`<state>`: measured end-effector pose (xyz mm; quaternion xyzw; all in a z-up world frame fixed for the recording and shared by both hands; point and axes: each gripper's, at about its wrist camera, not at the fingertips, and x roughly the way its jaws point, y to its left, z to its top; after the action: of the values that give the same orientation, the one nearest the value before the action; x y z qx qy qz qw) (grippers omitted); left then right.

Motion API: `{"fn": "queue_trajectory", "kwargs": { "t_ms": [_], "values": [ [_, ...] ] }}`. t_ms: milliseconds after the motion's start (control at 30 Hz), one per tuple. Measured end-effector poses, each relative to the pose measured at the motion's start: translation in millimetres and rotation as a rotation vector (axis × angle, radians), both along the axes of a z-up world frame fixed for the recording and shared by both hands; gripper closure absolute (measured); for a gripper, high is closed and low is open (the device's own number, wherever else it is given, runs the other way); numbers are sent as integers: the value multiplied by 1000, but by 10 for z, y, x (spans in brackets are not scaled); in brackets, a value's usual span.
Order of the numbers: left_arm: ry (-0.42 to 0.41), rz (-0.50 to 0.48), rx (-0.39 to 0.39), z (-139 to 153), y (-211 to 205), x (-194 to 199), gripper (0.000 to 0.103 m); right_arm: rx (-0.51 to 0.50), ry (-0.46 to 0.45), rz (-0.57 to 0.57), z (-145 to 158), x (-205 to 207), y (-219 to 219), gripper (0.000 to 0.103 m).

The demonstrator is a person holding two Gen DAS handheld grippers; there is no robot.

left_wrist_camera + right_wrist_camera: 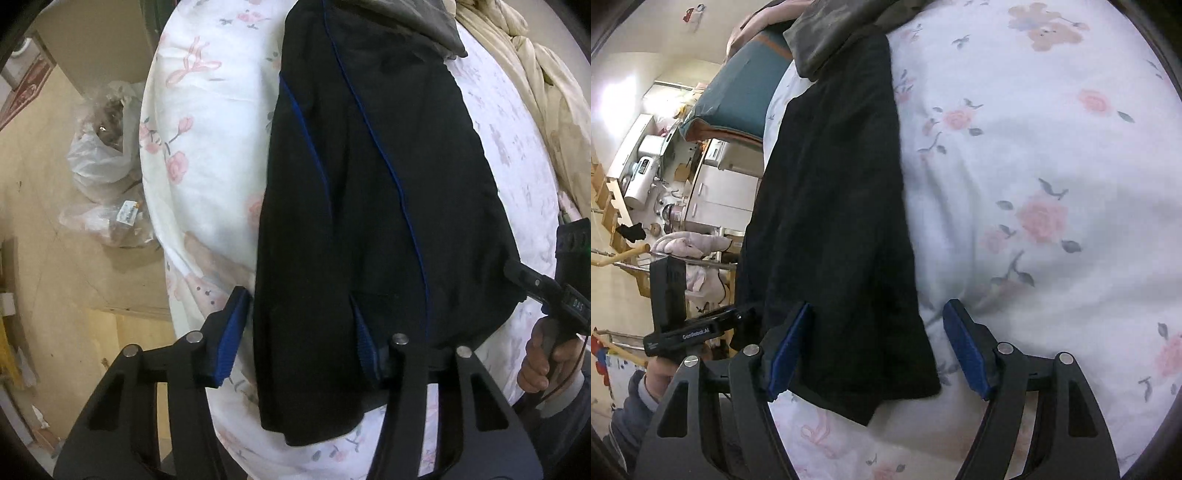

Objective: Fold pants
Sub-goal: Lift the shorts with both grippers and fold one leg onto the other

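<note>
We see a bed with a white floral sheet (207,122) filling most of both views, and on it the black pants (369,221) lie lengthwise, piped with thin blue lines, their near end close to the bed's front edge. At the far end a grey garment (831,33) overlaps the pants, and a beige quilt (535,92) is bunched at the bed's right side. On the floor to the left sits a clear plastic bag (103,155). Our left gripper (299,336) has its jaws spread wide, astride the near end of the pants; one pad seems to touch the cloth, though we cannot be sure. Our right gripper (875,350) likewise stands with jaws apart over the pants' corner
</note>
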<state>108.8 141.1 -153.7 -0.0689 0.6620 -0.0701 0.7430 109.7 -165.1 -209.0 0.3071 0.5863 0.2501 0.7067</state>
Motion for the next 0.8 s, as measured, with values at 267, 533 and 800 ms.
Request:
{"fn": "queue_trajectory", "kwargs": {
  "t_ms": [267, 533, 800],
  "values": [
    [4, -40, 81, 89, -143, -56, 54, 29, 24, 37, -55, -48, 68, 42],
    [6, -30, 81, -2, -151, -29, 57, 10, 25, 91, -81, -15, 202, 51],
    [-65, -113, 139, 237, -339, -77, 99, -40, -72, 132, 129, 0, 316, 91]
  ]
}}
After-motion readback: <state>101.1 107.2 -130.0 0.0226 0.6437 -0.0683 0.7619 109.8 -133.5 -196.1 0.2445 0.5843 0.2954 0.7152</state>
